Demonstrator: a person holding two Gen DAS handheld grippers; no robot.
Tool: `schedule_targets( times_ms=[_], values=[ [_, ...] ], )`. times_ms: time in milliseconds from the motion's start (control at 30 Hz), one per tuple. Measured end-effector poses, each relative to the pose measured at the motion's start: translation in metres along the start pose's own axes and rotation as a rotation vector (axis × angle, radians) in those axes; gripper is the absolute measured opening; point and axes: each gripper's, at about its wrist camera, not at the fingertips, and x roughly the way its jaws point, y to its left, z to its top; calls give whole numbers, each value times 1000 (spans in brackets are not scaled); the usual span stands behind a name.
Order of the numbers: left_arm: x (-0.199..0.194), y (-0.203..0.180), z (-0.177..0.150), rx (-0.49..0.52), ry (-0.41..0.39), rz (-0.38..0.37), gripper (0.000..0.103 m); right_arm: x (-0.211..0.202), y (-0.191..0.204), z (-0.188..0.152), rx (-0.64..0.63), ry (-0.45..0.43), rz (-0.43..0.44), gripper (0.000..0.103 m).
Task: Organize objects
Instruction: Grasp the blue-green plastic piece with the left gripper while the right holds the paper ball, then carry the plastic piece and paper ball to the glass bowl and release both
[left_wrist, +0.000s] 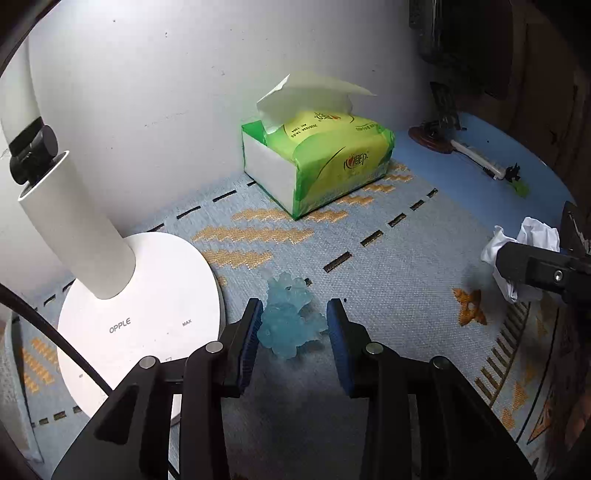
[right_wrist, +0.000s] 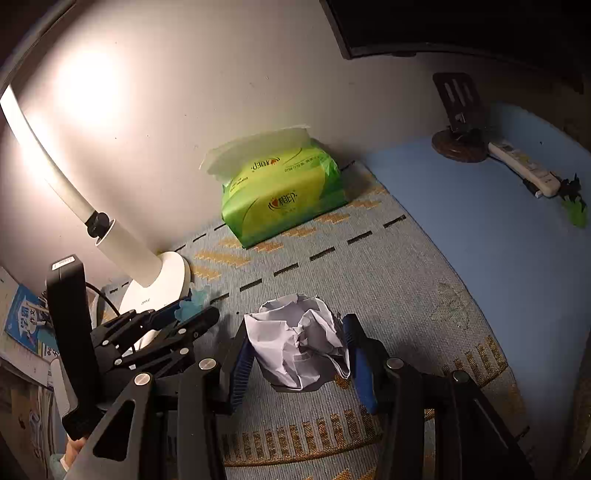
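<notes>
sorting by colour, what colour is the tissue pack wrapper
Green and yellow tissue pack, clearest in the left wrist view.

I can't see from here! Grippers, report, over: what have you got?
Left gripper open around blue toy, one pad touching. Right gripper on crumpled paper, grip unclear. Lamp base close left.

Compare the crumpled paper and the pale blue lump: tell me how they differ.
The crumpled paper is white, creased and opaque; the blue lump is translucent, knobbly and pale blue. The paper sits between the right gripper fingers and spans most of that gap; the lump sits between the left gripper fingers, against one finger with room beside the other. The paper lies mid-mat; the lump lies beside the lamp base. Both rest on the woven mat.
</notes>
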Motion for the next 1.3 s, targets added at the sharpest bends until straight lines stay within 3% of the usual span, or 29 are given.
schedule_targets(
  times_ms=[167,267,433,567,700,933,967,1000,1033,1100,1200,1300],
  values=[
    [-80,-28,-3,30,-85,-37,33,-60,-5,-20,28,-37,66,46],
    [-118,-64,-10,65,-107,-96,33,-112,-20,-39,16,-76,66,46],
    [-156,-145,-6,104,-175,-229,33,-220,-74,-35,8,-255,-69,46],
    [-154,-213,8,158,-211,-311,33,-279,-143,-15,88,-343,-172,46],
    [-137,-271,27,157,-204,-406,33,-282,-200,10,118,-330,-278,46],
    [-102,-321,51,140,-174,-499,35,-249,-243,17,124,-269,-282,49],
    [-98,-322,54,125,-178,-526,51,-244,-248,19,123,-276,-287,55],
    [-93,-323,56,108,-178,-544,65,-240,-253,20,124,-287,-301,69],
    [-89,-321,58,85,-182,-539,90,-236,-259,19,129,-296,-316,75],
    [-85,-317,54,49,-201,-523,92,-230,-272,17,156,-274,-299,78],
    [-84,-307,46,30,-163,-529,92,-237,-290,5,217,-251,-225,78],
    [-95,-286,33,9,-150,-500,92,-250,-286,-8,180,-262,-231,78]
  ],
)
